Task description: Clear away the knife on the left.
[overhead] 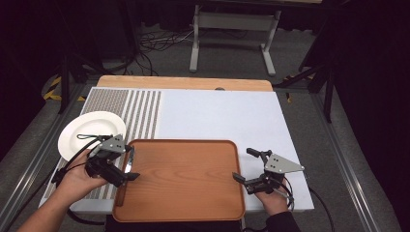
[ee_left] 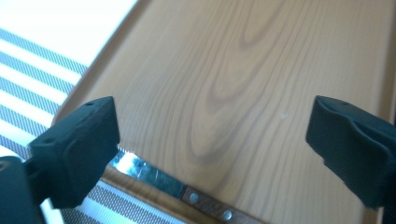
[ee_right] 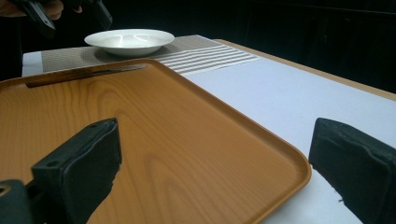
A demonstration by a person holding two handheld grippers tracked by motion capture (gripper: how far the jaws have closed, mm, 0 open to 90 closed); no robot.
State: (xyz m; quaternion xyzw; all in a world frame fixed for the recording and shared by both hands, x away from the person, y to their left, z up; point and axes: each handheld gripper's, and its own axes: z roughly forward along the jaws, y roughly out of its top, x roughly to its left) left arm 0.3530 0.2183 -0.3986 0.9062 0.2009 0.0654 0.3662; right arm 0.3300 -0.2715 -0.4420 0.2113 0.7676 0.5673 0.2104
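A wooden tray (overhead: 183, 179) lies at the near edge of the table. A knife (overhead: 127, 164) with a steel blade and a riveted wooden handle (ee_left: 210, 208) rests inside the tray along its left rim. My left gripper (overhead: 131, 163) hovers just over that knife, jaws spread wide, nothing between the pads (ee_left: 79, 140). In the left gripper view the blade (ee_left: 144, 172) passes beneath the left jaw. My right gripper (overhead: 244, 164) stands open at the tray's right rim (ee_right: 280, 154), holding nothing. The knife (ee_right: 84, 74) also shows far off in the right gripper view.
A white plate (overhead: 92, 130) sits on a striped placemat (overhead: 140, 111) at the left, just behind the left hand. Bare white tabletop (overhead: 222, 116) extends beyond and right of the tray. A cable trails over the plate. Table legs and cables stand on the floor behind.
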